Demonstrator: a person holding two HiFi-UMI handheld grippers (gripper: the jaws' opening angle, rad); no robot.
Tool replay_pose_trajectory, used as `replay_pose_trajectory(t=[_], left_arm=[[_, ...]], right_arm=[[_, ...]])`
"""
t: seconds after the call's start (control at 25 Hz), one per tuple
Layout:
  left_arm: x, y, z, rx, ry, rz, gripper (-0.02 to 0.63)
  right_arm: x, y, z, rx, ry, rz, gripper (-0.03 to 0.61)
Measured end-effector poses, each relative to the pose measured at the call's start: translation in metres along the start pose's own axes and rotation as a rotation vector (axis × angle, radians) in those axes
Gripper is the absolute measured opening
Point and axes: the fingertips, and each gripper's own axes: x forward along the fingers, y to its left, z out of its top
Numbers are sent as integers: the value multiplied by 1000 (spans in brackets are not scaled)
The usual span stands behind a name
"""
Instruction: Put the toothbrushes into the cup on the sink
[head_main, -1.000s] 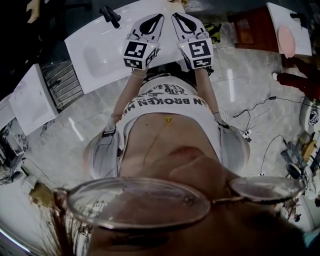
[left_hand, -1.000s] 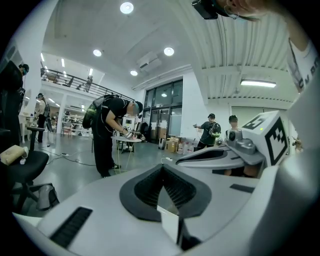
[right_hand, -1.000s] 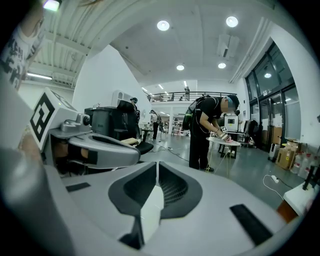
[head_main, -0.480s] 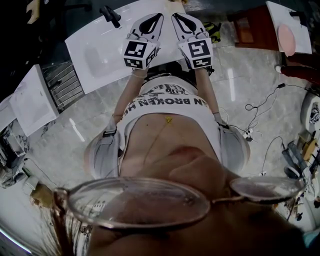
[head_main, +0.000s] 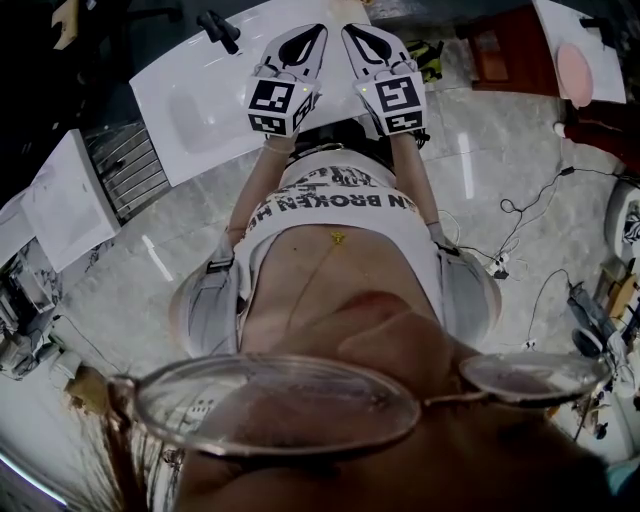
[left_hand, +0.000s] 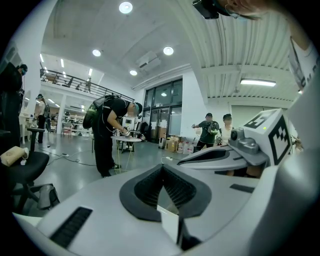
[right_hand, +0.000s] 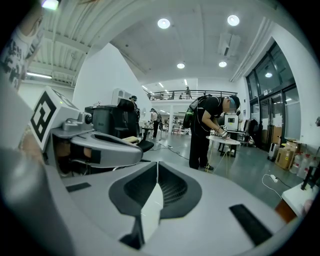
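In the head view my left gripper (head_main: 320, 34) and right gripper (head_main: 349, 30) are held up side by side in front of the person's chest, over the near edge of a white sink (head_main: 190, 110) with a black faucet (head_main: 220, 30). Both point away from the sink's bowl, out into the hall. In the left gripper view the left gripper (left_hand: 162, 168) has its jaws pressed together with nothing between them. The right gripper (right_hand: 157, 165) is likewise shut and empty. No toothbrush or cup shows in any view.
Other white sink units stand at the left (head_main: 65, 200) and top right (head_main: 585, 55). Cables (head_main: 520, 215) lie on the glossy floor at the right. A person in black (right_hand: 210, 125) bends over a small round table (right_hand: 227, 142) far ahead in the hall.
Both grippers stay almost where they were, drifting very slightly upward in the head view. The dark red thing at the right edge has slid out of sight.
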Motion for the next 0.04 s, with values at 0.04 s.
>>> replay_pose_trajectory(t=[0.04], left_arm=[[1, -2, 0, 1, -1, 0, 14]], right_arm=[[-1, -1, -1, 0, 0, 1, 31]])
